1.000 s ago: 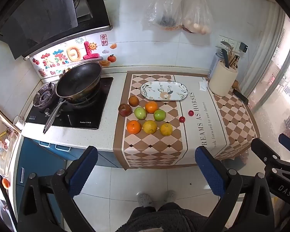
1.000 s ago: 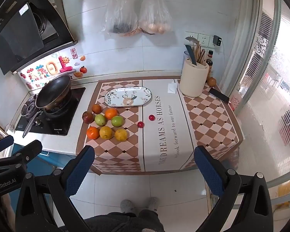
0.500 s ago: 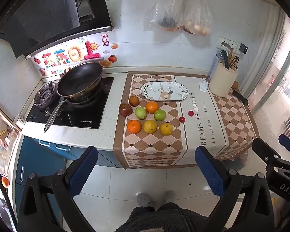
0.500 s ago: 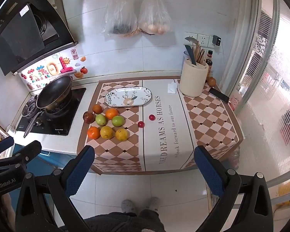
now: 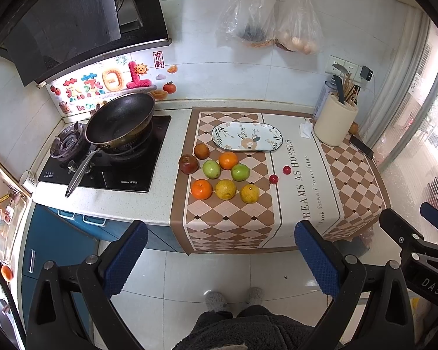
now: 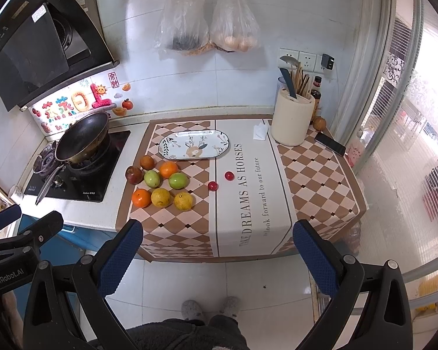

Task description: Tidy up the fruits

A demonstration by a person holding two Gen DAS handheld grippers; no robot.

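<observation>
Several fruits lie in a cluster on the checkered counter mat: an orange, two yellow citrus, two green apples, a red apple, a brown fruit. Two small red fruits lie to their right. An empty oval patterned plate sits behind the cluster; it also shows in the right wrist view. My left gripper and right gripper are both open and empty, held well back from the counter above the floor.
A black pan sits on the stove at left. A cream utensil holder, a phone and a folded tissue are at the back right. Two plastic bags hang on the wall. My feet show below.
Both views have shifted very slightly; the counter sits marginally closer. Both grippers stay open and empty. No fruit has moved.
</observation>
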